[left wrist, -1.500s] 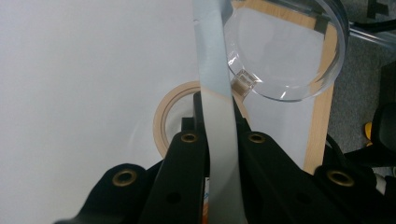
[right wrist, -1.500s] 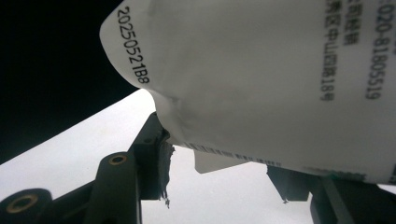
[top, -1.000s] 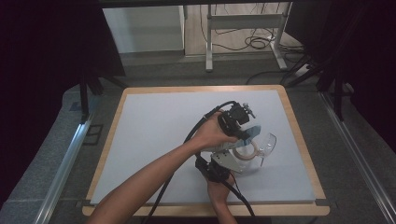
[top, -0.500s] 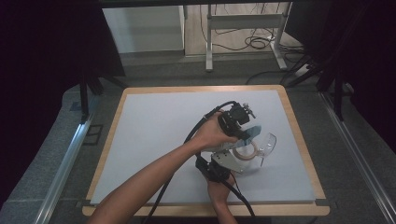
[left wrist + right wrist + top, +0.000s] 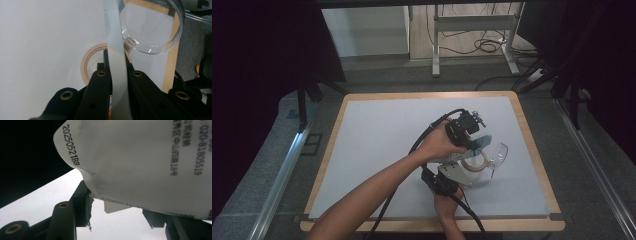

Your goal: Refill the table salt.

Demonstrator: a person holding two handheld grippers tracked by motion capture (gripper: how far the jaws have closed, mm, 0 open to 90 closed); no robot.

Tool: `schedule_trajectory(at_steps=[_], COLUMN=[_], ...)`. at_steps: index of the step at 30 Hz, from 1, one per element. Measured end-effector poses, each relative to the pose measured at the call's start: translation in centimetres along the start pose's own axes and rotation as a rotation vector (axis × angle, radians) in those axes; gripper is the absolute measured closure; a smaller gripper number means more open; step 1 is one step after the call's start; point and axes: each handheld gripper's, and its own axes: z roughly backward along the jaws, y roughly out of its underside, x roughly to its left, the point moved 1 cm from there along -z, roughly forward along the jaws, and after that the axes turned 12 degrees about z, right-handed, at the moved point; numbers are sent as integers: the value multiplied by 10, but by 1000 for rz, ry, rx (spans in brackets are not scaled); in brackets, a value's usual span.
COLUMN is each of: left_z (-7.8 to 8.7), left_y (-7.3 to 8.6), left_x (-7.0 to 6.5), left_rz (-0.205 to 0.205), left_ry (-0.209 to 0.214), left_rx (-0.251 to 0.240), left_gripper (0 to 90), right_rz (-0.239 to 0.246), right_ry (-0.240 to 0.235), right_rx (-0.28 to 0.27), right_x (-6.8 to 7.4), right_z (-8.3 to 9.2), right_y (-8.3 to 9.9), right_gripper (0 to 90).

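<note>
High view: near the table's (image 5: 362,150) right side, the left hand-held gripper (image 5: 468,131) hovers over a tan roll of tape (image 5: 473,163) beside a clear plastic dish (image 5: 497,152), above the right hand-held gripper (image 5: 452,175).

Left gripper view: its jaws are pressed together on a pale blue strip of tape (image 5: 116,50) drawn off the roll.

Right gripper view: its half-spread jaws pinch a white printed pouch (image 5: 140,162).

The strip seems to be mid-pull; next it probably needs tearing or pressing onto the pouch.

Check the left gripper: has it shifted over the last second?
No. In the high view the left gripper sits at the same spot relative to the table's wooden right edge.
</note>
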Motion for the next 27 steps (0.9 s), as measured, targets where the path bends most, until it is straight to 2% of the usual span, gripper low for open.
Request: schedule_trajectory(at_steps=[27], left_z=[1], left_y=[-2], left_x=[-1], left_rz=[6], left_ry=[0], left_rx=[0], left_gripper=[900], right_rz=[2], right_ry=[21], right_rx=[-12], right_x=[-1], right_z=[1], right_y=[-2], right_gripper=[514])
